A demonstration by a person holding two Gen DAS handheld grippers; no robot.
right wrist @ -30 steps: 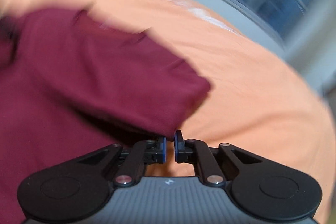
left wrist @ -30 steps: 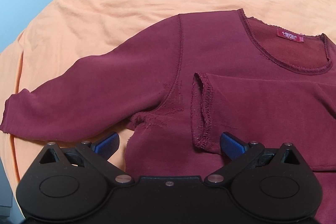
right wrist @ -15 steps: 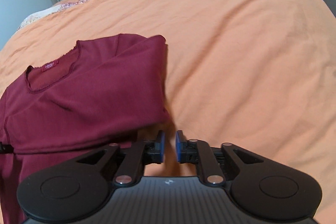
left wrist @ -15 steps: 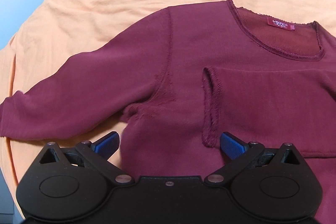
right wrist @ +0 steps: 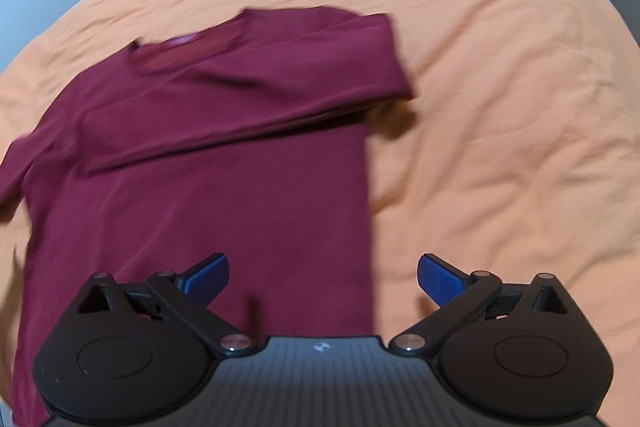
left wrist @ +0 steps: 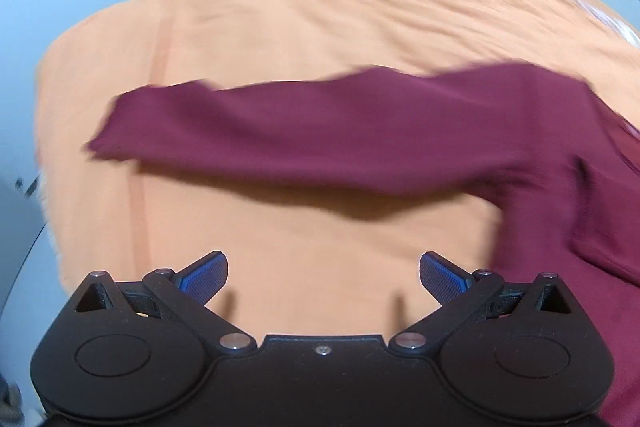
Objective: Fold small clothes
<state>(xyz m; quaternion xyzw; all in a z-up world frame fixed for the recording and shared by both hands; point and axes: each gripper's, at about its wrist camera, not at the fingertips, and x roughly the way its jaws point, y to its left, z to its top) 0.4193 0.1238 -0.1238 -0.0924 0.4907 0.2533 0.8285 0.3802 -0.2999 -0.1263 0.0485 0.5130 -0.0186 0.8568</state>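
The maroon shirt [right wrist: 208, 163] lay flat on the orange bedspread [right wrist: 500, 107], one sleeve [left wrist: 304, 135] stretched outward. Both the left gripper [left wrist: 323, 277] and right gripper [right wrist: 323, 277] hovered wide-fingered, empty; bare bedspread bordered the shirt's straight side edge.

Right gripper [right wrist: 323, 281] jaws now wide apart; left gripper [left wrist: 323, 277] now over bare sheet [left wrist: 320, 227].

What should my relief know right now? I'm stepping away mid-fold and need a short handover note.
Left tool: open, empty, over bare orange bedspread, facing the unfolded sleeve.
Right tool: open, empty, above the lower edge of the maroon shirt.
Shirt lies flat on the bed, neckline away from the right tool.
Done: one sleeve folded across the chest.
Left: fold the other sleeve in, then fold the body up.
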